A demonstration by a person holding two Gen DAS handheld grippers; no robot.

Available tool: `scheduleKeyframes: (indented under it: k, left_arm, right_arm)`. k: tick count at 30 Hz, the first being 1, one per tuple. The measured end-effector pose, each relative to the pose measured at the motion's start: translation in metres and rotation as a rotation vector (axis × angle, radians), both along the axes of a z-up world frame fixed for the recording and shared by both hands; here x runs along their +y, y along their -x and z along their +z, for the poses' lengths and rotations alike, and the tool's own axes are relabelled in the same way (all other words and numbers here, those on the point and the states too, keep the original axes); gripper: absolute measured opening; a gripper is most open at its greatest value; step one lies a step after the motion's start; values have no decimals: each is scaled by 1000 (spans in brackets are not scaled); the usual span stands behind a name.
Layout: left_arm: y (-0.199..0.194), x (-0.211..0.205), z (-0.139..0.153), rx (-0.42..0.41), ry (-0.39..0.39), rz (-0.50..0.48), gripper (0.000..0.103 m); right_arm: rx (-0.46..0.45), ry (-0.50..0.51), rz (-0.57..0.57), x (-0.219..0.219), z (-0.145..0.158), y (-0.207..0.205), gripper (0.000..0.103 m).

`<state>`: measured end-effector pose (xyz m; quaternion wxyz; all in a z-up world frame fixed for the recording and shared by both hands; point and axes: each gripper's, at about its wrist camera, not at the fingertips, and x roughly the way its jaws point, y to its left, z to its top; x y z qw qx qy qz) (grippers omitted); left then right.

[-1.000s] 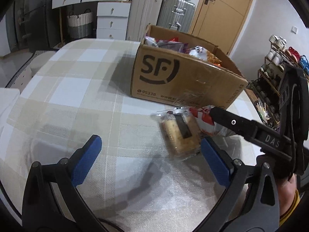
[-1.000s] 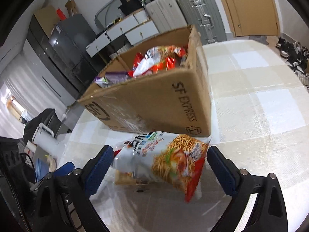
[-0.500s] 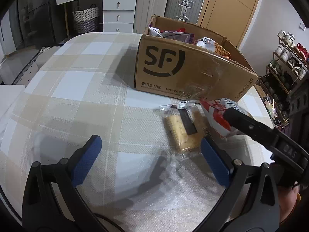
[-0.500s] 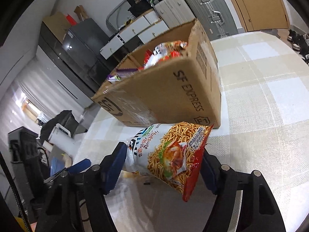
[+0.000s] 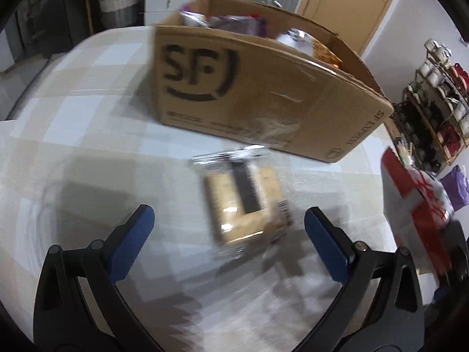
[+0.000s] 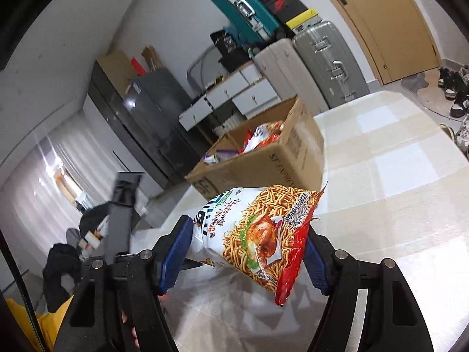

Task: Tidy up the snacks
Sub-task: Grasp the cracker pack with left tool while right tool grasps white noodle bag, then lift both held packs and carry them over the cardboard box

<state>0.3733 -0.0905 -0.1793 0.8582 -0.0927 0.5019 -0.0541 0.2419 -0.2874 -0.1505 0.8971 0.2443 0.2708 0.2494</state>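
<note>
A clear-wrapped biscuit packet (image 5: pixel 243 202) lies on the checked tablecloth (image 5: pixel 88 117), in front of the open SF cardboard box (image 5: pixel 263 96) that holds several snack bags. My left gripper (image 5: pixel 228 209) hovers open just over the packet, its blue pads wide on either side and not touching it. My right gripper (image 6: pixel 247 234) is shut on a fried-noodle snack bag (image 6: pixel 263 226), both pads pressing its sides, and the bag hangs clear of the table. That same red and white bag (image 5: pixel 416 202) shows at the right edge of the left wrist view. The box (image 6: pixel 263 164) stands beyond it.
A rack of cups and jars (image 5: pixel 439 88) stands off the table's right side. Suitcases (image 6: pixel 328 61) and white drawers (image 6: pixel 234 91) line the far wall beside a wooden door. Shoes (image 6: pixel 451 88) lie on the floor. A person's yellow sleeve (image 6: pixel 47 322) shows at the lower left.
My right gripper closed on the noodle bag and lifted it off the table. My left gripper moved closer to the biscuit packet, which now sits nearer its fingers.
</note>
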Motion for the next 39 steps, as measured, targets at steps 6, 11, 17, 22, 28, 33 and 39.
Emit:
scheduleKeyframes:
  k: [6,11,17,22,28,33,39]
  left_arm:
    - [-18,-21,-10,20,-62,9,102]
    - [-22,-29,-9,7,-155,15,98]
    - [-14,-37,3,-38,-177,-50,59]
    - [-5,-30,13,-34,-131,-75,58]
    - [26,-10,45,-92,-101,-49,58]
    - [58,17,88,-213,-77,-1,58]
    - [92,50,140,-311,21,19,58]
  right_arm:
    - [-5,-28,-10,-8,3,4,71]
    - [-18,-27,0,-7,6,7,71]
    - [-7,-31,-4,-7,5,7,71]
    - [-2,-27,-10,-7,4,6,71]
    - [0,-23,-19,-5,3,5,71]
    - [-19,10,-21,6,20,23,71]
    - [-131,49,16,25,82,63,71]
